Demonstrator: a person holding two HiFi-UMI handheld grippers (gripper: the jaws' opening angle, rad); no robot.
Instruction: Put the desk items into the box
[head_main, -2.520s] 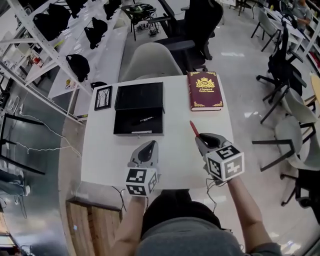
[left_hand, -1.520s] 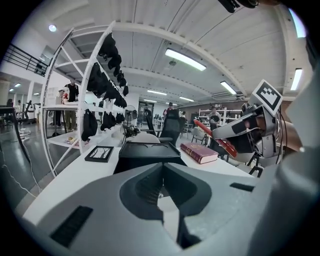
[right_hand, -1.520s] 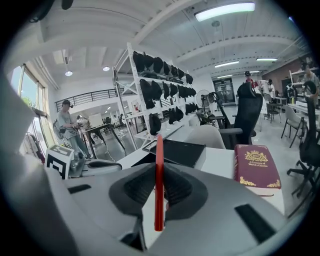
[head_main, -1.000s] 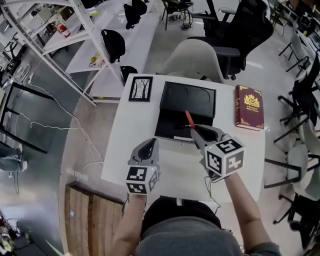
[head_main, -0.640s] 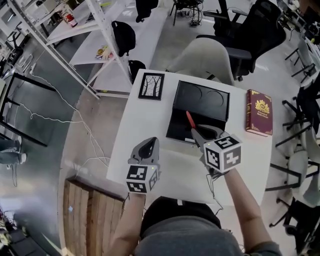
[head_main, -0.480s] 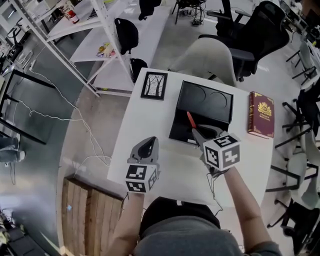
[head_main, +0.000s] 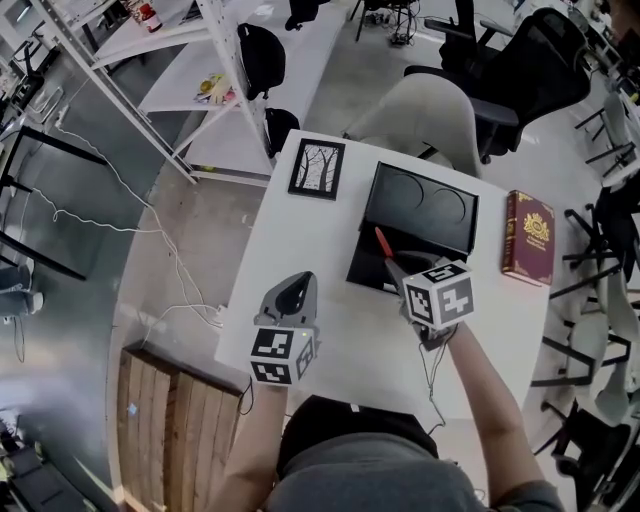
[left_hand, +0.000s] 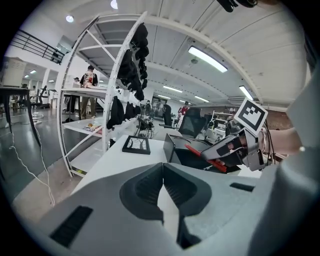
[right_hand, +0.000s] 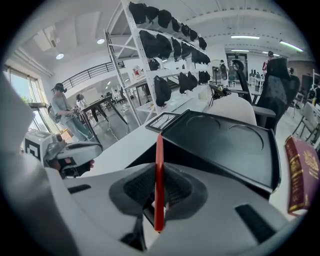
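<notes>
A black box (head_main: 375, 268) lies open on the white table (head_main: 300, 240), its lid (head_main: 424, 207) tipped back; the lid (right_hand: 225, 145) fills the right gripper view. My right gripper (head_main: 391, 262) is shut on a red pen (head_main: 383, 243), which points out over the box's near part. The pen (right_hand: 159, 182) stands upright between the jaws in the right gripper view. My left gripper (head_main: 291, 299) hovers over the table's near left, shut and holding nothing (left_hand: 161, 192). The left gripper view shows the right gripper (left_hand: 200, 155) holding the pen (left_hand: 206, 160) beside the box (left_hand: 192, 155).
A framed tree picture (head_main: 317, 168) lies at the table's far left and a red book with gold print (head_main: 528, 237) at its right edge. A white chair (head_main: 425, 115) and black office chair (head_main: 510, 60) stand beyond the table; shelving (head_main: 150, 60) stands to the left.
The head view has shifted, so the table sits further right and up. The right gripper with the pen stays over the box's near edge. The left gripper has not moved.
</notes>
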